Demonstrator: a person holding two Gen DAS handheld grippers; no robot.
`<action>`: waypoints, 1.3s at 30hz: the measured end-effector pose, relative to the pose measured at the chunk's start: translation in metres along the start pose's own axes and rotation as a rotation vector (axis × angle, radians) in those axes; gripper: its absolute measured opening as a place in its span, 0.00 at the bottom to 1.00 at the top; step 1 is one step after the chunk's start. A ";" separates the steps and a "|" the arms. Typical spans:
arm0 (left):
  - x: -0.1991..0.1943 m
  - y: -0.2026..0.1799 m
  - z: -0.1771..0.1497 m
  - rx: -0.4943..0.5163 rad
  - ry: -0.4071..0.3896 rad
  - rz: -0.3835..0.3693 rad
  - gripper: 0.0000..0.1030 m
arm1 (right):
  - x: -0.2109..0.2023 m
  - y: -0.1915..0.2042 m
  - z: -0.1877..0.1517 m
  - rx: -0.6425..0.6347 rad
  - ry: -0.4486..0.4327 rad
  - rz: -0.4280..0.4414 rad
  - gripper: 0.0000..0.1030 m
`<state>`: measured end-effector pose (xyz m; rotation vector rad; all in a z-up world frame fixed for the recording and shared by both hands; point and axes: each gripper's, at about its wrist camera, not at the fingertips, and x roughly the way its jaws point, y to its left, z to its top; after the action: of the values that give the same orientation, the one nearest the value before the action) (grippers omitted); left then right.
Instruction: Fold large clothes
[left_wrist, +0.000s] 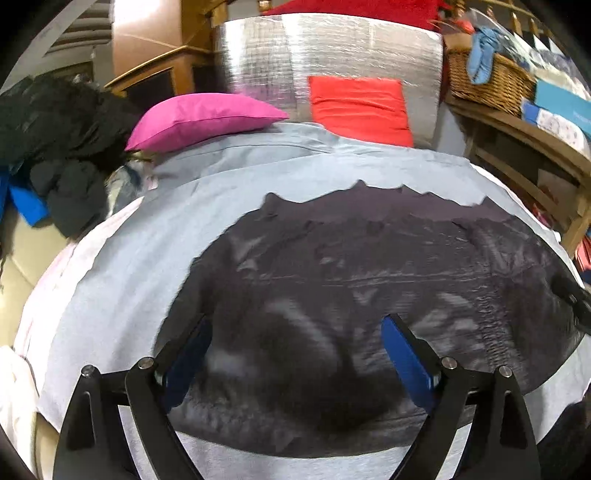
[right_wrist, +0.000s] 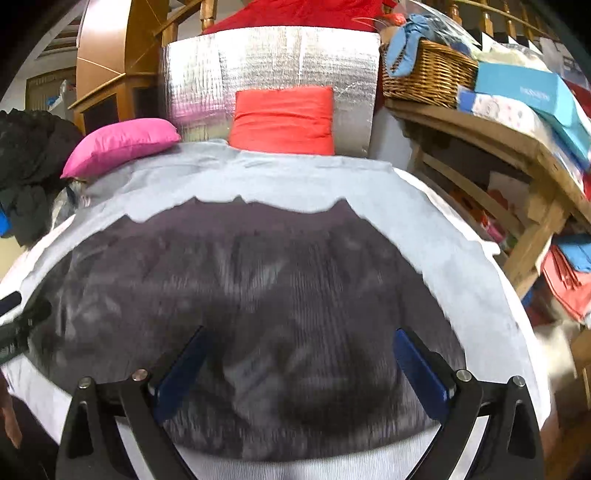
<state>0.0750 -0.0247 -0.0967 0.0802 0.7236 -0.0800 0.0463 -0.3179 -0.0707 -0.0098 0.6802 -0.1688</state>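
Observation:
A dark grey garment (left_wrist: 351, 288) lies spread flat on a light blue-grey sheet (left_wrist: 122, 280) over a bed; its far edge is jagged. It also fills the middle of the right wrist view (right_wrist: 240, 280). My left gripper (left_wrist: 295, 325) is open and empty, hovering over the garment's near left part. My right gripper (right_wrist: 299, 336) is open and empty over the garment's near right part. The right gripper's black body shows at the right edge of the left wrist view (left_wrist: 572, 295), and the left gripper at the left edge of the right wrist view (right_wrist: 22, 321).
A pink pillow (left_wrist: 199, 118) and a red pillow (left_wrist: 360, 109) lie at the far end against a silver padded panel (left_wrist: 332, 51). A dark clothes pile (left_wrist: 62, 155) sits left. A wooden shelf (right_wrist: 509, 147) with a wicker basket (right_wrist: 428, 74) and boxes stands right.

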 end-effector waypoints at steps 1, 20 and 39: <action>0.001 -0.004 0.000 0.010 0.001 0.001 0.91 | 0.007 0.001 0.005 -0.005 0.009 -0.010 0.98; 0.014 -0.029 -0.028 0.102 0.064 0.021 0.91 | 0.033 0.014 -0.041 -0.064 0.092 -0.054 0.99; -0.110 -0.009 -0.038 -0.028 -0.046 -0.005 0.92 | -0.101 0.026 -0.085 0.113 -0.078 0.145 1.00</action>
<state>-0.0329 -0.0244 -0.0519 0.0497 0.6786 -0.0766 -0.0807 -0.2727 -0.0753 0.1407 0.5906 -0.0673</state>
